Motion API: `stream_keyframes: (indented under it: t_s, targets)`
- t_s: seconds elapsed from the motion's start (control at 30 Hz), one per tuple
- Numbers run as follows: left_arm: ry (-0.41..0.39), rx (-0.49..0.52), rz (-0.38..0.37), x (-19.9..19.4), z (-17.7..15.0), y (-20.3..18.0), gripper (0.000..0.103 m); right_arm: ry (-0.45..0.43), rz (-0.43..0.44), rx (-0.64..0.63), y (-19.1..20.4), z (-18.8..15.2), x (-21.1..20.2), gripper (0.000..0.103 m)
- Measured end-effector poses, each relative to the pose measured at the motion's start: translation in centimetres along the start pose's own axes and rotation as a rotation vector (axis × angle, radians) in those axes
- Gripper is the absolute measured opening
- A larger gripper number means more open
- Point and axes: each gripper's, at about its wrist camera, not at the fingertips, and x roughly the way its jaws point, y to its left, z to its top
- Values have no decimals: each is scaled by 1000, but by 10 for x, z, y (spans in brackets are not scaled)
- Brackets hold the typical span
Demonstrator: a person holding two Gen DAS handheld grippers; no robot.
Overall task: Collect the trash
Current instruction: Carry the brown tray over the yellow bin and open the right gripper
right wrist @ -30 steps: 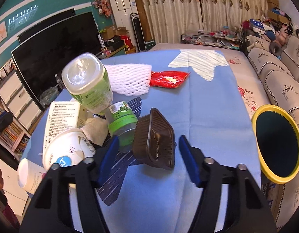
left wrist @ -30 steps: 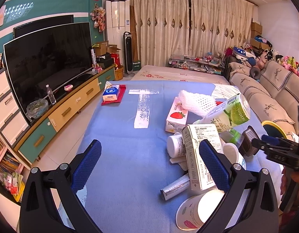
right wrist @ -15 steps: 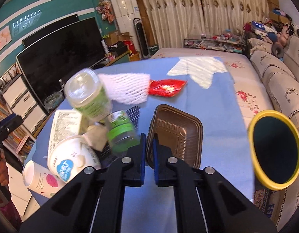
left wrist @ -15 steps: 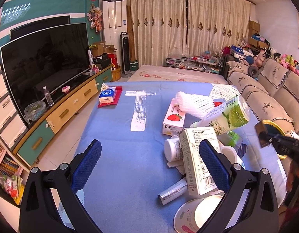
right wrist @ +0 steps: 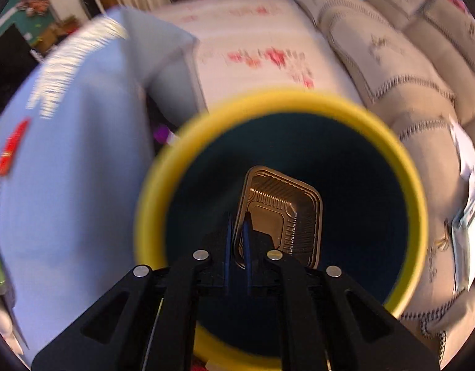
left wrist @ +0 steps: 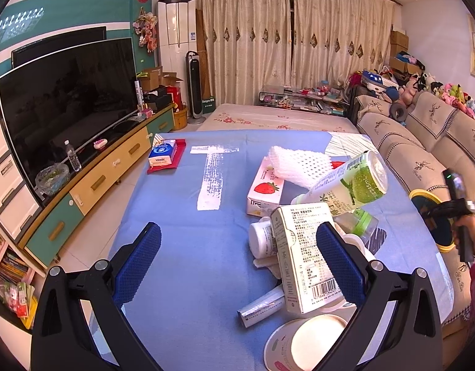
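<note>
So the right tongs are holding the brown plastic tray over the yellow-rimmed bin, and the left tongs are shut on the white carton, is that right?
Not quite. The left tongs are open and hold nothing; the white carton only lies on the table between them, as the left wrist view shows. The right tongs do hold the brown plastic tray over the yellow-rimmed bin.

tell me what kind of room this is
Most likely a home living room: a large television on a low drawer cabinet, a sofa lined with soft toys, and long drawn curtains.

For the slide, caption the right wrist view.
Right gripper holds a brown plastic tray over the yellow-rimmed bin.
</note>
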Motion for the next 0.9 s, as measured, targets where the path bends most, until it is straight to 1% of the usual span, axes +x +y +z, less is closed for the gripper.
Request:
stream_keyframes:
  t_s: [0.03, 0.13, 0.17, 0.27, 0.33, 0.4, 0.47, 0.57, 0.6, 0.63, 0.73, 0.8, 0.9]
  targets:
    - [1, 3, -2, 0, 0, -1, 99, 44, -11, 13, -7, 0, 15, 7]
    - [2, 9, -7, 0, 1, -4, 99, 89, -30, 36, -17, -4, 36, 9]
    - [3, 9, -9, 0, 0, -3, 99, 96, -28, 45, -18, -4, 40, 12]
    - [8, 9, -19, 1, 0, -4, 99, 97, -37, 62, -22, -4, 42, 26]
    - [10, 10, -29, 1, -1, -5, 99, 94, -41, 65, -22, -6, 40, 28]
    - [10, 14, -40, -1, -2, -5, 99, 78, -43, 64, -20, -9, 31, 28]
    - [9, 26, -66, -4, -4, -6, 99, 44, -28, 64, -18, -13, 18, 29]
    - [10, 79, -157, -17, -9, -11, 99, -26, -4, 53, -15, -25, -9, 35]
    - [8, 115, -191, -24, -13, -15, 99, -50, 1, 47, -13, -29, -18, 37]
    - [7, 141, -206, -29, -17, -19, 99, -72, 7, 41, -11, -33, -26, 38]
    - [8, 232, -224, -39, -33, -33, 99, -118, 34, 24, -4, -43, -45, 40]
    - [13, 278, -235, -42, -46, -42, 99, -139, 49, 13, -6, -53, -55, 41]
    - [53, 296, -251, -36, -60, -48, 99, -157, 70, -4, -3, -60, -66, 41]
